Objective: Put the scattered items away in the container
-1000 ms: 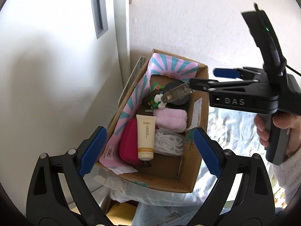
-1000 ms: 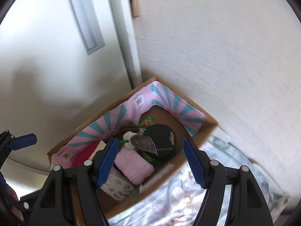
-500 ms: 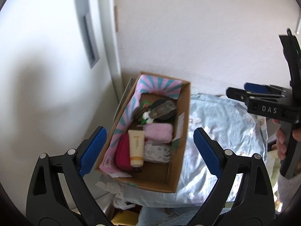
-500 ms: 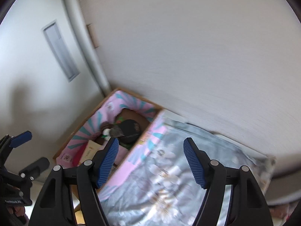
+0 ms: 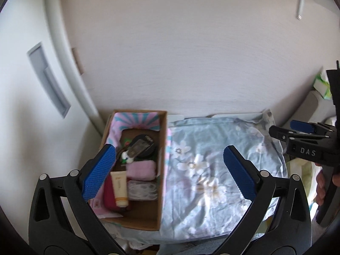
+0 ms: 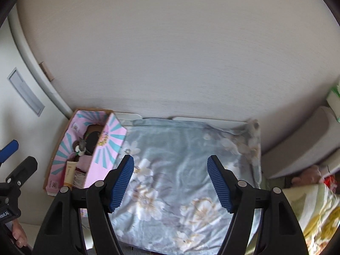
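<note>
A cardboard box point(image 5: 161, 170) with a pink and teal lining stands at the left end of a floral blue cloth point(image 5: 212, 170). It holds a cream tube point(image 5: 120, 189), a pink towel point(image 5: 141, 170), a red pouch point(image 5: 108, 195), a white cord bundle point(image 5: 141, 191), a black round case point(image 5: 146, 146) and a silver packet point(image 5: 138, 147). My left gripper point(image 5: 167, 172) is open and empty, high above the box's right wall. My right gripper point(image 6: 173, 183) is open and empty over the cloth, right of the box point(image 6: 106, 146). It also shows in the left wrist view point(image 5: 284, 130).
A white wall runs behind the cloth point(image 6: 180, 159). A door with a grey recessed handle point(image 5: 47, 80) stands left of the box. A grey cushion edge point(image 6: 308, 140) and a yellow patterned blanket point(image 6: 314, 208) lie at the right.
Both grippers have pulled back and up from the box. The right gripper let go of the silver packet, which now lies on the black case, and swung right over the cloth.
</note>
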A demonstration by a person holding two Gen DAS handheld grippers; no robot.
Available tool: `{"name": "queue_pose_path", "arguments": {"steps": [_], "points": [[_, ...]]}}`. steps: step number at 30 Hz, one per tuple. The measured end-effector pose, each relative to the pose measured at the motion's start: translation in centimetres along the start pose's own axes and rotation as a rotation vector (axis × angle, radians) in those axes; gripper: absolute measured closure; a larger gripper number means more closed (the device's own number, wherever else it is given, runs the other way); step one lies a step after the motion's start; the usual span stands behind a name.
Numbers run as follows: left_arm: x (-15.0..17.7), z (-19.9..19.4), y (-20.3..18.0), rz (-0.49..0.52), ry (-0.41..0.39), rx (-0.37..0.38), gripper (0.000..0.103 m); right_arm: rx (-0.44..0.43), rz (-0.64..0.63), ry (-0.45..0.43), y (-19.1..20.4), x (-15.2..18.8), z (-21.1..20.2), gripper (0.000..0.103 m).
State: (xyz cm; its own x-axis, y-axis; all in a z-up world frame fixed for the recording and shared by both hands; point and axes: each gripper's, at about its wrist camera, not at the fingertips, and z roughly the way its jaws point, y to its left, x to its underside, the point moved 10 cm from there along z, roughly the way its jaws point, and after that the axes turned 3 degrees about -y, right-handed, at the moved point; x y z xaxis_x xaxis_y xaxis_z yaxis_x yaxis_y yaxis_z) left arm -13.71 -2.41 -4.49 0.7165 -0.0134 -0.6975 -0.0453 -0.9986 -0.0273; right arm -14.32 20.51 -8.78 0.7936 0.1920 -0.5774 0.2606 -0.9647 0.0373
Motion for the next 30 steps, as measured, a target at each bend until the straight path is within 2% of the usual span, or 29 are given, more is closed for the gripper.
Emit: {"name": "queue_pose_path", "arguments": {"steps": [6, 12, 19, 30], "points": [[-0.5, -0.3, -2.8, 0.062, 0.002, 0.025, 0.002, 0.038, 0.038, -0.022, -2.0, 1.0, -2.3, 0.035], [-0.2, -1.2, -3.8, 0.086, -0.003, 0.038, 0.002, 0.057, 0.047, -0.033, -2.5, 1.6, -3.6, 0.035], [0.0, -2.2, -2.9, 0.071, -0.008, 0.025, 0.002, 0.039, 0.037, -0.039, -1.4, 1.6, -4.0, 0.035], [1.1, -3.1, 0.8, -0.011, 0.002, -0.046, 0.002, -0.009, -0.036, -0.042, 2.2, 1.2, -3.8, 0.035]]}}
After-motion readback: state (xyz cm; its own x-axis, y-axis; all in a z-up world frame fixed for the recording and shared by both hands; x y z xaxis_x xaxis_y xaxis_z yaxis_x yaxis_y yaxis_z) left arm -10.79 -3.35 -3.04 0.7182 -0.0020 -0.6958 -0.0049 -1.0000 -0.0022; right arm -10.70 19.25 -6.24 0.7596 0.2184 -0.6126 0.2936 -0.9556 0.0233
